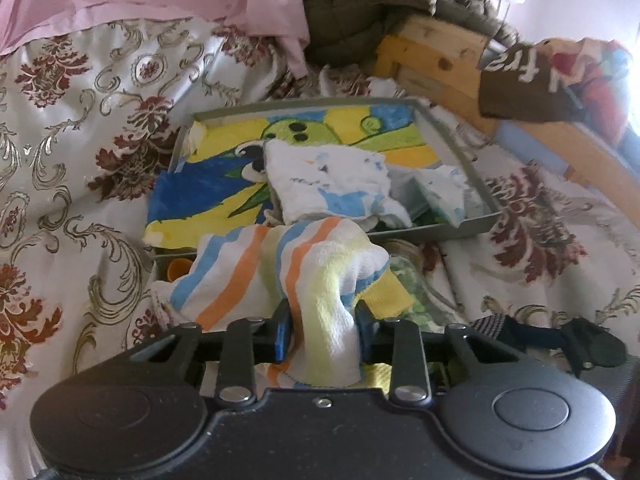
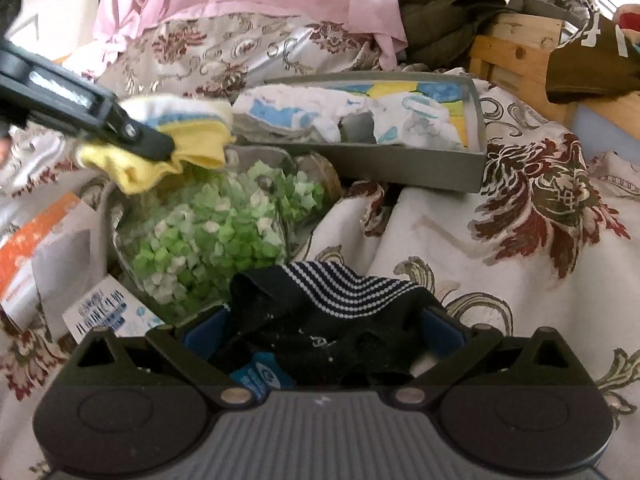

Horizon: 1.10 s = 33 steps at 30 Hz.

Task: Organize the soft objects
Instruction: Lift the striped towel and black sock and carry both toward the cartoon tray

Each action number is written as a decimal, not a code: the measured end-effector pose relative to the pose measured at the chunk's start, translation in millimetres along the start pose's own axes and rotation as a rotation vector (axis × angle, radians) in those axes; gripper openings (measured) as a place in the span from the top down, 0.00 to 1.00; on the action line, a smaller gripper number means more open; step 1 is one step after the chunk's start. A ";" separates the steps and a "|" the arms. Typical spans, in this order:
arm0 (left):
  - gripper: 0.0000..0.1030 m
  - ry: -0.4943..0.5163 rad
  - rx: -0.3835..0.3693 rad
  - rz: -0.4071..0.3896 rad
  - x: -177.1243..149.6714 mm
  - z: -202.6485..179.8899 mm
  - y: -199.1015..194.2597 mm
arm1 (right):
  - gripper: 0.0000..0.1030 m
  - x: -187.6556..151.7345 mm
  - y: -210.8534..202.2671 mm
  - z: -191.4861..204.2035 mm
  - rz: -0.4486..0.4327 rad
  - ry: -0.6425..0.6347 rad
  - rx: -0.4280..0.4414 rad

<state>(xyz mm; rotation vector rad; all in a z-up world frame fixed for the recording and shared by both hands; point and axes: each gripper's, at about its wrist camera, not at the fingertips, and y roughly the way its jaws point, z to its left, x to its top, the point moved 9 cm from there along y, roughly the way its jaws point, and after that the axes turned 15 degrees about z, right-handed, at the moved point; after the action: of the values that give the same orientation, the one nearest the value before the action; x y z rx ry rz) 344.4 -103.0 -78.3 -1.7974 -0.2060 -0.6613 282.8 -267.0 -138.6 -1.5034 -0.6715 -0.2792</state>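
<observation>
Striped towel (image 1: 288, 276) pinched in left gripper (image 1: 323, 330); right gripper (image 2: 324, 334) grasps black sock (image 2: 336, 316)

The towel (image 1: 320, 276) shows orange, blue and pale yellow stripes on white. At twelve o'clock, a grey tray (image 1: 472, 148) holds a blue, yellow and green printed cloth (image 1: 224, 184). The sock (image 2: 340, 312) is black with white dotted stripes.

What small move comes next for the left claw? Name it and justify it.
Probably carry the striped towel forward over the gray tray and release it there. The left claw is shut on the towel, which hangs just short of the tray's near wall, and folded white cloths already lie inside.
</observation>
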 end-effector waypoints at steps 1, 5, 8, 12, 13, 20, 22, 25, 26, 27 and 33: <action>0.68 0.006 -0.010 -0.014 -2.6 -1.5 -2.7 | 0.00 -1.2 2.3 0.6 0.010 -0.013 -0.018; 0.68 0.028 -0.063 -0.047 -12.7 -13.6 -11.5 | 0.00 -3.0 5.9 2.4 0.015 -0.037 -0.053; 0.68 0.080 -0.080 -0.050 -20.7 -27.3 -14.1 | 0.05 -2.5 5.5 0.2 0.011 -0.020 -0.044; 0.68 0.144 -0.077 -0.053 -27.4 -44.4 -14.5 | 0.19 0.3 2.3 -7.2 0.007 0.029 -0.020; 0.68 0.158 -0.076 -0.055 -28.9 -48.0 -14.5 | 0.23 1.0 1.4 -9.9 0.005 0.045 -0.012; 0.66 0.267 -0.006 -0.075 -38.3 -65.7 -12.6 | 0.50 3.5 1.2 -29.0 0.003 0.136 -0.011; 0.64 0.262 0.014 -0.078 -36.4 -64.5 -11.0 | 0.52 4.1 1.3 -30.8 0.000 0.144 -0.014; 0.58 0.238 0.056 -0.092 -27.7 -59.8 -10.4 | 0.52 4.4 1.4 -28.8 -0.004 0.138 -0.023; 0.58 0.227 0.068 -0.099 -24.0 -57.7 -11.0 | 0.52 4.1 1.0 -28.4 -0.006 0.136 -0.025; 0.56 0.215 0.079 -0.103 -20.1 -55.1 -10.9 | 0.52 4.3 0.7 -28.0 -0.007 0.135 -0.026; 0.46 0.130 0.088 -0.069 -2.7 -34.7 -3.7 | 0.54 4.8 -0.5 -28.2 -0.014 0.146 -0.023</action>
<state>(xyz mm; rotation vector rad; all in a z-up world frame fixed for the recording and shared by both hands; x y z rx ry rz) 329.0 -133.4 -70.1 -1.6625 -0.2068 -0.8033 292.9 -293.3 -133.6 -1.4851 -0.5641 -0.4042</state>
